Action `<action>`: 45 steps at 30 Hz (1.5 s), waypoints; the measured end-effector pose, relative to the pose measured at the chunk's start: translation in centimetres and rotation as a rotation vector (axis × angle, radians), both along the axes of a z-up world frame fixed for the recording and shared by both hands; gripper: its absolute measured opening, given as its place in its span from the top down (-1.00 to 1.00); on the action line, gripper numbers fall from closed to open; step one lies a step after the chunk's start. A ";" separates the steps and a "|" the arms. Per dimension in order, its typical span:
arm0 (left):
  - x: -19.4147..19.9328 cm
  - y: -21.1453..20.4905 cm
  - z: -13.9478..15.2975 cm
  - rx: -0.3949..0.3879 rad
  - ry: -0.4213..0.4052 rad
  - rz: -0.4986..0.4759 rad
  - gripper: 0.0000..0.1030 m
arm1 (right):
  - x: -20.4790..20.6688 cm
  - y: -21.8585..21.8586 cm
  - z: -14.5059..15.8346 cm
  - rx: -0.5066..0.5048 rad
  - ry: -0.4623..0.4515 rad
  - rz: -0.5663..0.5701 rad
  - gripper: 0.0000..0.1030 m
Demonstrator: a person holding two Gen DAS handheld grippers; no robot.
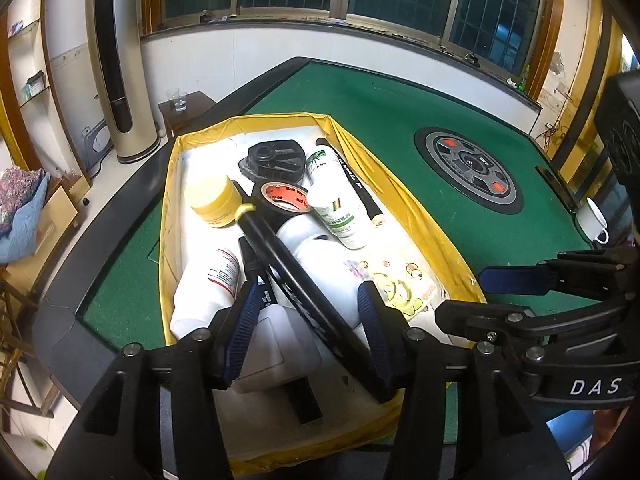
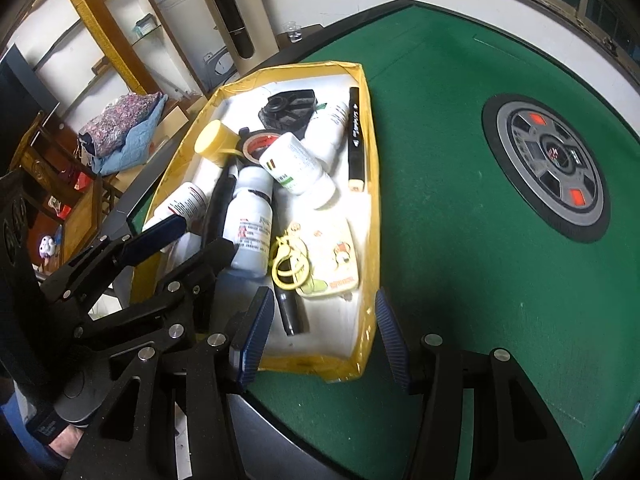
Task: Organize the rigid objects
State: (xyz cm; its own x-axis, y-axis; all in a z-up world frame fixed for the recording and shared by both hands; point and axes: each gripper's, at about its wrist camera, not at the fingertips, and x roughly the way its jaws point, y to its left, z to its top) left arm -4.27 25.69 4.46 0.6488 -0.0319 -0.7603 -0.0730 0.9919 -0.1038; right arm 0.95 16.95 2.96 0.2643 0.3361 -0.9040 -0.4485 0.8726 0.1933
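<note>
From the left wrist, the left gripper [image 1: 308, 320] is seen with jaws parted, released around a long black rod [image 1: 296, 284] lying in the yellow-edged box [image 1: 168, 216] on the green tabletop [image 1: 400, 96]. From the right wrist, the right gripper [image 2: 324, 336] is seen with jaws parted and empty over the box's near corner; four white bottles are counted inside.

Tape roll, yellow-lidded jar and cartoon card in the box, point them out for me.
tape roll [image 1: 285, 200], left wrist view, orange inner core.
yellow-lidded jar [image 1: 211, 200], left wrist view, lid's side.
cartoon card [image 2: 334, 258], right wrist view, printed face.
</note>
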 end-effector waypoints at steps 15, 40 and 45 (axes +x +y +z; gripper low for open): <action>-0.5 -2.4 0.1 0.078 0.022 0.102 -0.24 | -0.6 -2.2 -0.4 0.034 0.013 0.096 0.04; -4.1 -4.4 0.1 0.034 0.087 0.228 -0.33 | -1.8 -5.3 0.2 0.170 0.027 0.153 -0.12; -5.4 -4.4 0.6 0.033 0.082 0.221 -0.33 | -2.1 -4.4 -0.1 0.174 0.045 0.176 -0.12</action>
